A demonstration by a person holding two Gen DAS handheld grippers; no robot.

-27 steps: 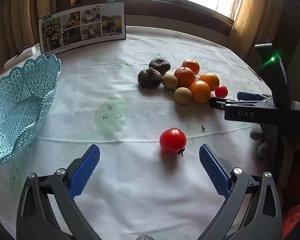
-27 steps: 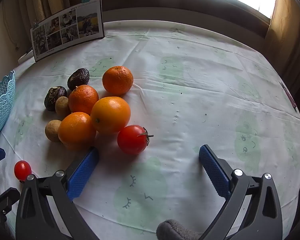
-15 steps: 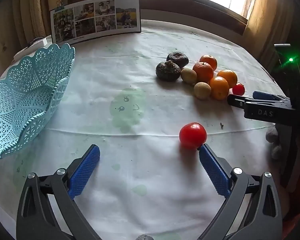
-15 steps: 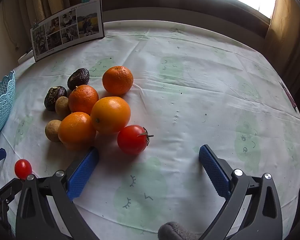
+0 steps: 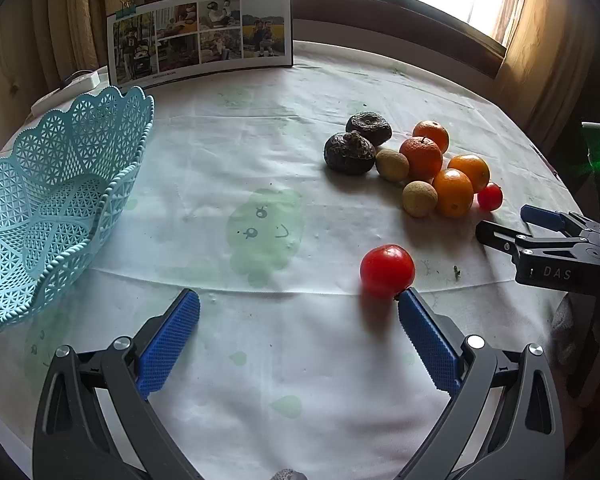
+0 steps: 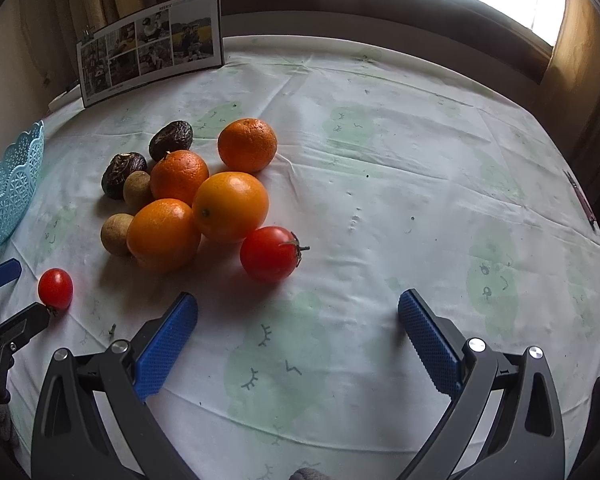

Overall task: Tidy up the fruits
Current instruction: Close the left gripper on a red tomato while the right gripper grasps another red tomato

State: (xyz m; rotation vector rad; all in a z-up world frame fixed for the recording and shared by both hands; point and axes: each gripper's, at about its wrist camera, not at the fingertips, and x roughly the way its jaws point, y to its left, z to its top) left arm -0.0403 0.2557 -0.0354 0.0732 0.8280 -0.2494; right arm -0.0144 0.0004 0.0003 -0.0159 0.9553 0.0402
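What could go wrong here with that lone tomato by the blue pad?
The left tool is open, and the loose tomato sits at its right pad's tip, not between the pads. A nudge could roll it away. The basket lies far left, a long carry if gripped poorly.

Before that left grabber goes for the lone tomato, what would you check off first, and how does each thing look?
1. Left gripper open wide enough: ok, its jaws stand well apart.
2. Lone tomato centred between the fingers: not ok, it sits at the tip of one finger, off to the side.
3. Tomato free of the other fruit: ok, it lies apart from the fruit pile.
4. Basket ready to receive: ok, it is upright and holds no fruit.
5. Right gripper out of the way: ok, open and holding nothing, near the other tomato.
6. Finger touching the lone tomato: cannot tell.
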